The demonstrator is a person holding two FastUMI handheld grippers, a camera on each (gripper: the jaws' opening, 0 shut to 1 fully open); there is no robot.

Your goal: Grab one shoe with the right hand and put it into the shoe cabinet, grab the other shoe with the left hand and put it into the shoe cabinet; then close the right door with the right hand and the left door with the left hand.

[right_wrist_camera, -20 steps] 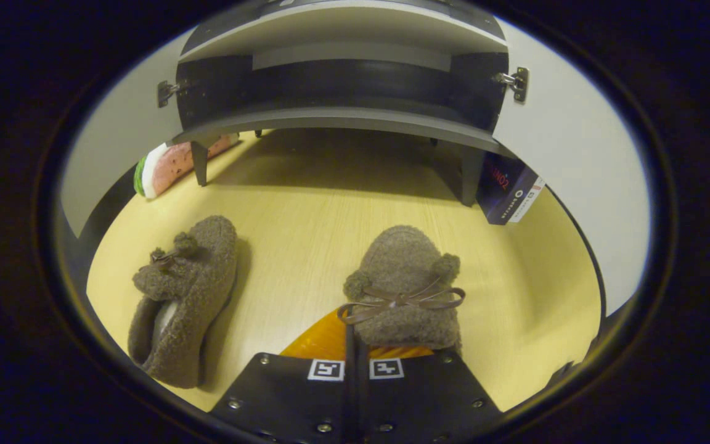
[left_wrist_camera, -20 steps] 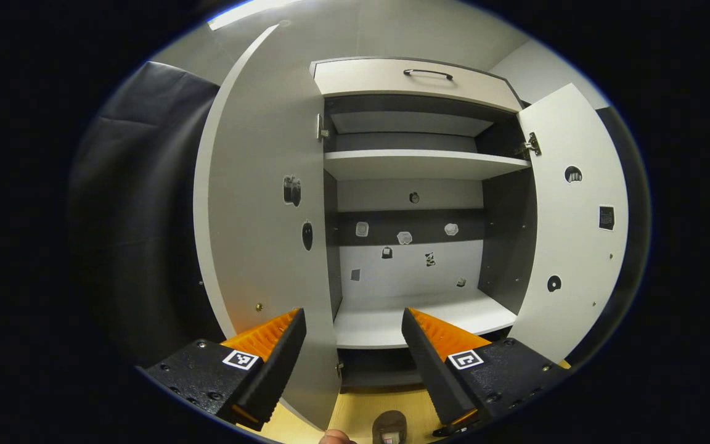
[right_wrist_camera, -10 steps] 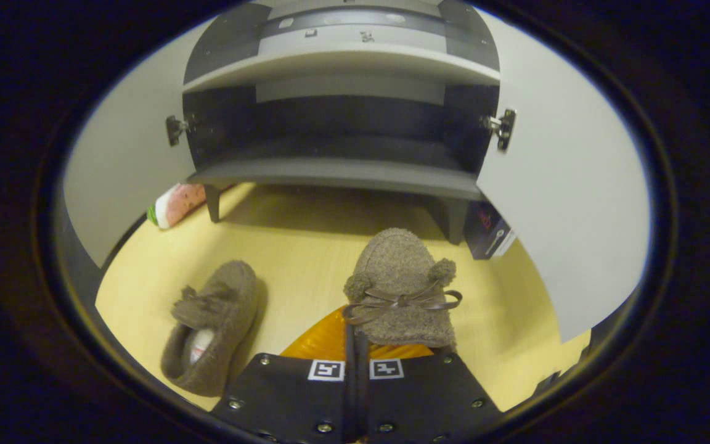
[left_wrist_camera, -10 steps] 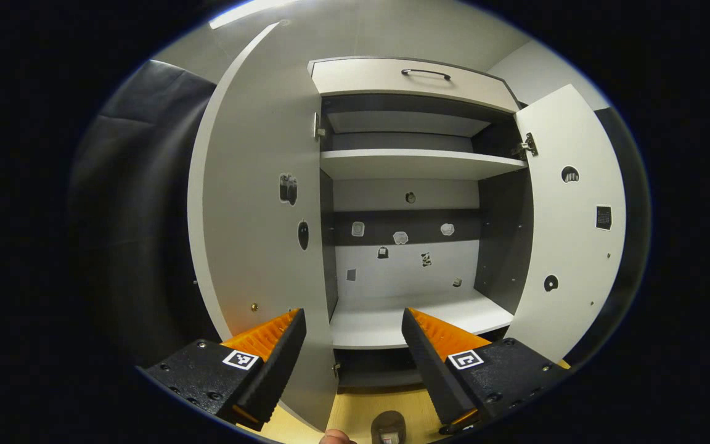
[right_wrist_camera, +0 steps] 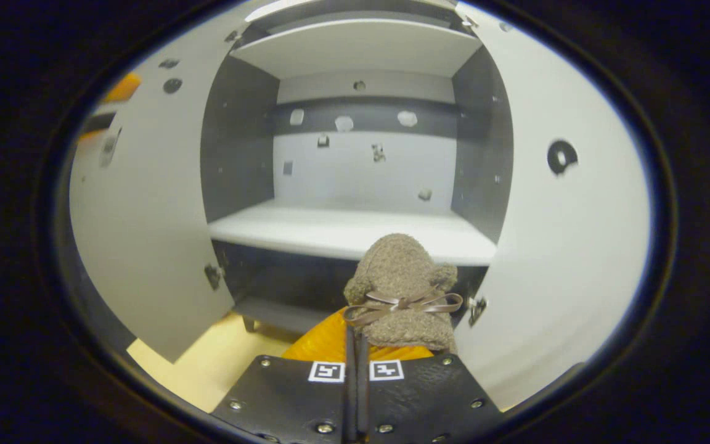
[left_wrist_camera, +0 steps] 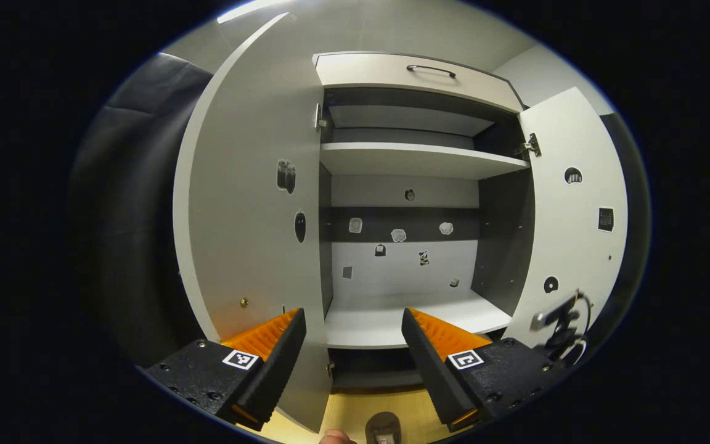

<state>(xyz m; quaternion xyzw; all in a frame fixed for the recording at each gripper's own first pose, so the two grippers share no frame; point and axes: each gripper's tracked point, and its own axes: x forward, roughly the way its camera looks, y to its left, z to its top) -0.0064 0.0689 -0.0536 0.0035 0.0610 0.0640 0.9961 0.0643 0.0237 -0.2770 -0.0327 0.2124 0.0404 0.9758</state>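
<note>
My right gripper point(right_wrist_camera: 355, 348) is shut on a brown fuzzy shoe point(right_wrist_camera: 401, 277) with a bow. The shoe hangs in the air, toe forward, just in front of the white lower shelf point(right_wrist_camera: 330, 231) of the shoe cabinet. The left door point(right_wrist_camera: 145, 209) and the right door point(right_wrist_camera: 571, 246) both stand wide open. In the left gripper view my left gripper point(left_wrist_camera: 352, 320) is open with nothing between its fingers, facing the cabinet's lower shelf point(left_wrist_camera: 386, 320) from farther back. The other shoe point(left_wrist_camera: 383, 428) lies on the wooden floor right under it.
An upper shelf point(left_wrist_camera: 416, 160) and a drawer with a dark handle point(left_wrist_camera: 413, 73) sit above the lower compartment. The open left door point(left_wrist_camera: 244, 203) and right door point(left_wrist_camera: 577, 228) flank it. Part of the right gripper's rig point(left_wrist_camera: 561, 320) shows low by the right door.
The right gripper has lifted its shoe off the floor up to the lower shelf's height; the other shoe dropped out of its view. The left gripper hardly moved.
</note>
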